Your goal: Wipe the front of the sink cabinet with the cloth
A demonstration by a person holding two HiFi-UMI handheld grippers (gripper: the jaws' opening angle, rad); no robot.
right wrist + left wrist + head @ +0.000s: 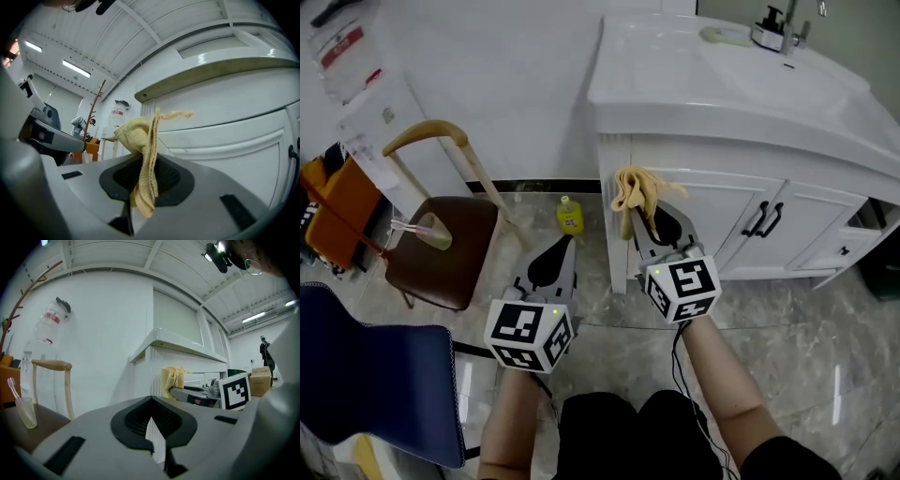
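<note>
1. Sink cabinet [722,202]: white, panelled doors with dark handles, under a white countertop with a basin and a faucet [778,28]. It fills the upper right of my head view. In my right gripper view its front [225,131] rises close ahead.

2. Chair [441,248]: brown seat and curved wooden back, standing left of the cabinet against the white wall.

3. Right gripper [652,220]: raised toward the left end of the cabinet front. My right gripper view shows the jaws clamped on the cloth.

4. Left gripper [565,242]: held lower, over the floor between the chair and the cabinet. My left gripper view shows the jaws [151,401] brought together with nothing between them.

5. Cloth [636,190]: yellow and bunched, pinched in the right gripper and standing up above its tips. It sits just below the countertop edge, before the cabinet front. I cannot tell if it touches the panel [145,150].

6. Yellow bottle [570,217]: on the floor at the wall, beside the cabinet's left corner.

7. Clear cup [431,230]: on the chair seat, with a toothbrush in it.
</note>
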